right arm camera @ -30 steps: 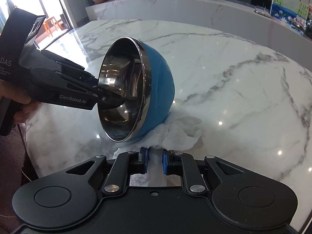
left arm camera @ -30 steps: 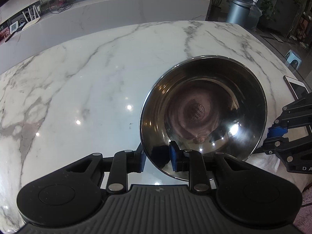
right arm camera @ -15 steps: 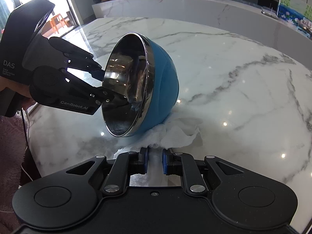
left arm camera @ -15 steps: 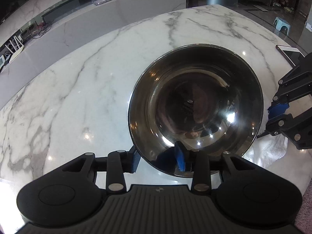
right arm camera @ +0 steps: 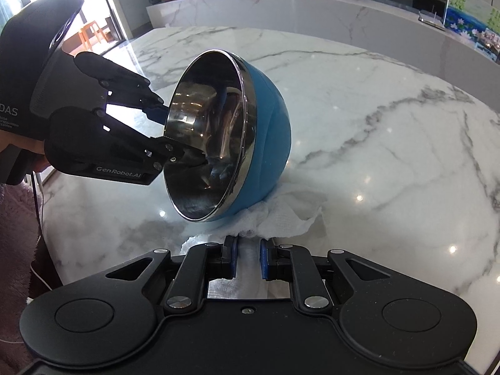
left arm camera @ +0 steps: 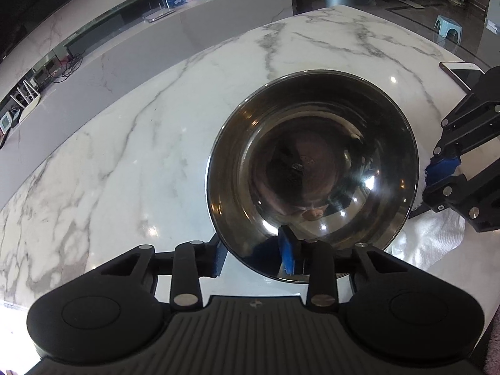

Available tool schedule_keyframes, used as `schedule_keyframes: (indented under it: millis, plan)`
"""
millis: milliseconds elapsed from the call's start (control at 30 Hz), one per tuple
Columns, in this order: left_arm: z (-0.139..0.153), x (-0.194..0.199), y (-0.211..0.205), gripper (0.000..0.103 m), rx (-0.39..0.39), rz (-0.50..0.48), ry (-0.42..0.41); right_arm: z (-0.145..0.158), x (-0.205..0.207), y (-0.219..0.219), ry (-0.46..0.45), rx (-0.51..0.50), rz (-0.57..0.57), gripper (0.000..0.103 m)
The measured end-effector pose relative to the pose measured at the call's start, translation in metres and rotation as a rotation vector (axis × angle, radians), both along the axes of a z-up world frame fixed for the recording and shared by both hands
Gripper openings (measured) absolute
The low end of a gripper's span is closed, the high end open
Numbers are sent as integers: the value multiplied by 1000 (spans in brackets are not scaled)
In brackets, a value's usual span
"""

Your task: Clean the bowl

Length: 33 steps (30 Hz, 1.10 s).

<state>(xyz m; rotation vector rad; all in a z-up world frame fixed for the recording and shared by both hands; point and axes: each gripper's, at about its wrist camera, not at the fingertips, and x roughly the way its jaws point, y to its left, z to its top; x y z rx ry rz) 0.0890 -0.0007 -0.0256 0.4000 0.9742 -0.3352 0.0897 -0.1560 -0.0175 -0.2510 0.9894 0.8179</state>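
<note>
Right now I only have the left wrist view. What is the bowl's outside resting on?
Observer: The bowl, blue on the outside, rests on a crumpled white paper towel.
Operator: Is anything holding that towel?
Observer: Yes. The right hand-held gripper is shut on its near edge.
Operator: Is the bowl upright?
Observer: No. It is tipped on its side, with the rim close to vertical.
</note>
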Motion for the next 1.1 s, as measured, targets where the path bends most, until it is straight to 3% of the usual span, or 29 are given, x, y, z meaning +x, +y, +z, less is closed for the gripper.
schedule_keyframes:
  millis: [367,633,833,967,1100]
  plan:
    - [2,-8,-14,25,70,-83,-66,16,6,-5,-33,-57,111,9]
    - [0,-5,-19,25,83,-89,-85,39,22,-18,-35,-68,93,6]
    - [0,-6,-23,25,100,-110,-86,19,22,-24,-23,-122,62,7]
    - [0,-6,-21,25,91,-109,-77,16,19,-27,-40,-136,30,34]
    - [2,-6,-21,25,92,-133,-66,16,21,-27,-26,-117,36,35]
